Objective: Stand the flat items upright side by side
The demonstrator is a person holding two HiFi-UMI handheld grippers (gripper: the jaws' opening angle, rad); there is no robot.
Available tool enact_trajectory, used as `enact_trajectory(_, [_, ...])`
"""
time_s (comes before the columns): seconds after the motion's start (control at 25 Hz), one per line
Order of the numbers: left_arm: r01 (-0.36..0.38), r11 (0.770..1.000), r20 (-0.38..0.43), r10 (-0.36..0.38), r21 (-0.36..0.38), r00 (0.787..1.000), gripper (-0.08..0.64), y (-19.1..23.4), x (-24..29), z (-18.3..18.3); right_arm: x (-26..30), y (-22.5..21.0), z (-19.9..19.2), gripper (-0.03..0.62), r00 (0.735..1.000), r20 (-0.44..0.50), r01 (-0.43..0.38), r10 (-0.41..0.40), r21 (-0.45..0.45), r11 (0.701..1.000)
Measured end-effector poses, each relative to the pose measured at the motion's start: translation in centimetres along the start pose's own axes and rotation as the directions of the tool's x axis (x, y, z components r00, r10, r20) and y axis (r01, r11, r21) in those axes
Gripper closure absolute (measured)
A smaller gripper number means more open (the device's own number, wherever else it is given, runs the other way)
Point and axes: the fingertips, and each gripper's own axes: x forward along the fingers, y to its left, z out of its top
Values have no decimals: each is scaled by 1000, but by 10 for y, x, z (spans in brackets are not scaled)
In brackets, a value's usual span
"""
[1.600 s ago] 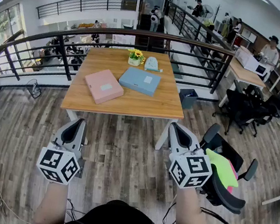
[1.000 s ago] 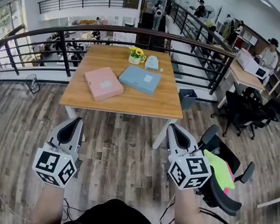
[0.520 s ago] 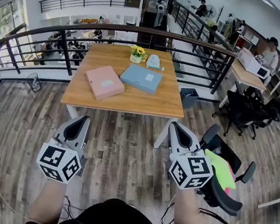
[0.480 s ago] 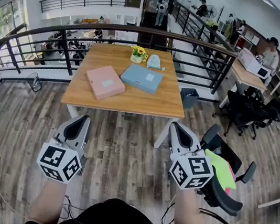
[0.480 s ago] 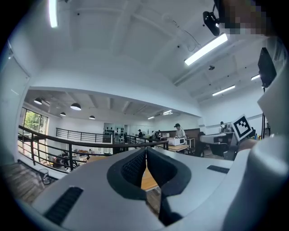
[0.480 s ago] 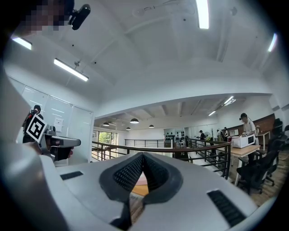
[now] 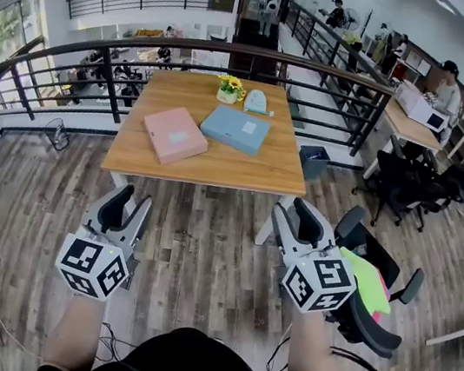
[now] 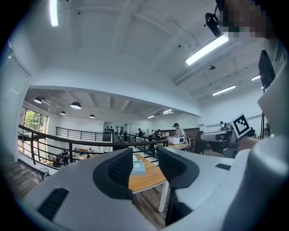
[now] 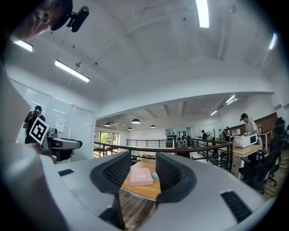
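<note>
A pink box [image 7: 173,134] and a light blue box [image 7: 233,129] are being shown on a light brown table [image 7: 208,172] (yellow flowers [image 7: 228,88] too). Black and white squares are being carried on the grey left gripper [image 7: 128,201] and right gripper [image 7: 296,216].

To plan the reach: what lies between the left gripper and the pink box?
Head view: only floor and the table front strip separate the left gripper and the pink box. The jaws have just been opening, nothing between them.
</note>
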Motion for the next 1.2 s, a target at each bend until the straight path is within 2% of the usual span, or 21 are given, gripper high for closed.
enact_trajectory(0.12, [19, 999, -13, -19, 32, 1000, 293, -3, 1, -4, 2, 2, -1, 376, 1000, 4, -2, 2, 2, 1000])
enact_trajectory(0.32, [18, 999, -19, -18, 41, 1000, 239, 6, -1, -9, 9, 8, 0, 262, 1000, 21, -8, 8, -3, 1000])
enact_trajectory(0.64, [10, 1000, 0, -10, 12, 1000, 230, 35, -8, -11, 27, 26, 0, 247, 1000, 17, -11, 11, -19, 1000])
enact_trajectory(0.88, [3, 1000, -8, -3, 19, 1000, 230, 66, -11, -20, 47, 46, -7, 238, 1000, 7, -17, 17, -31, 999])
enact_trajectory(1.2, [38, 999, -3, -38, 24, 999, 230, 95, 4, -30, 81, 65, -25, 236, 1000, -22, -18, 17, -13, 1000])
